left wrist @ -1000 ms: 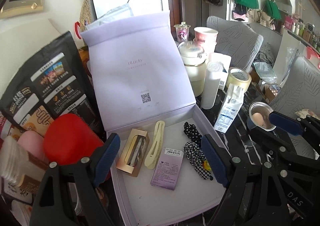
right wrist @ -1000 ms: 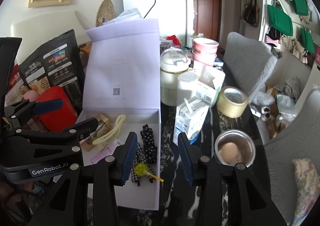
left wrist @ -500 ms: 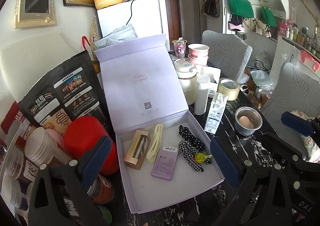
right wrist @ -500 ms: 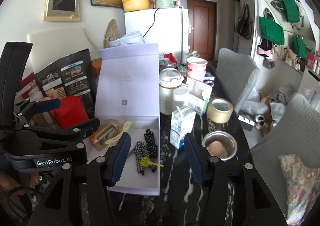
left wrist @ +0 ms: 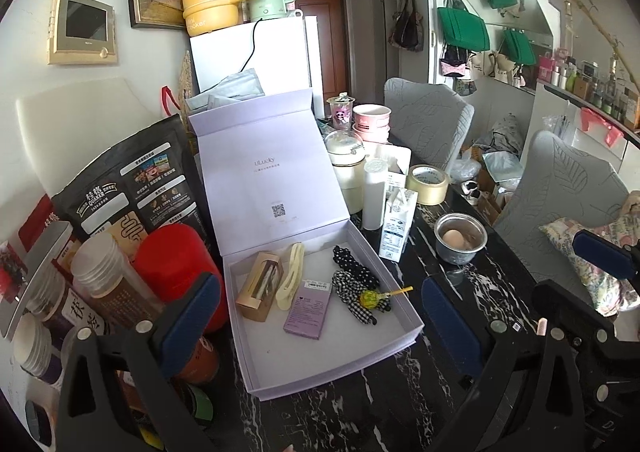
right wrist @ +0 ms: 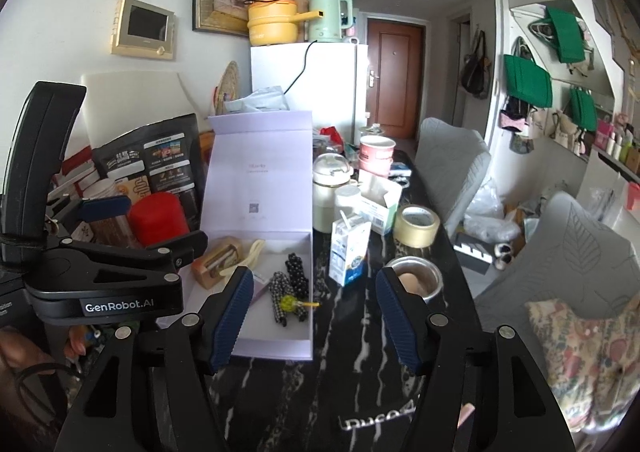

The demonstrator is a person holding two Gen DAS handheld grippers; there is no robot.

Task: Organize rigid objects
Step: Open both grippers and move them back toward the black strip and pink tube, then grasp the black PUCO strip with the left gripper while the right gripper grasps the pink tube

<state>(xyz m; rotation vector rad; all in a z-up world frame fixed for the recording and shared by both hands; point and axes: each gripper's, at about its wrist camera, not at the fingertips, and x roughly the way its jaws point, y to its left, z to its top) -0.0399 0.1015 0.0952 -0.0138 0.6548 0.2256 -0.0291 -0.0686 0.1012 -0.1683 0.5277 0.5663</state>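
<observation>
Lavender gift box [left wrist: 404,336], lid upright, on black marble table [left wrist: 452,284], just ahead of both grippers. Left gripper [left wrist: 320,316]: spread wide, just opened, empty, straddling box. Right gripper [right wrist: 314,318]: half open, widening, empty, by box's right edge.

We see bare black table [left wrist: 448,292] at four o'clock of the open lavender box [left wrist: 404,304]. Its raised lid [left wrist: 264,172] blocks twelve o'clock; jars [left wrist: 108,284] crowd nine, a milk carton [left wrist: 396,228] stands at two.
</observation>
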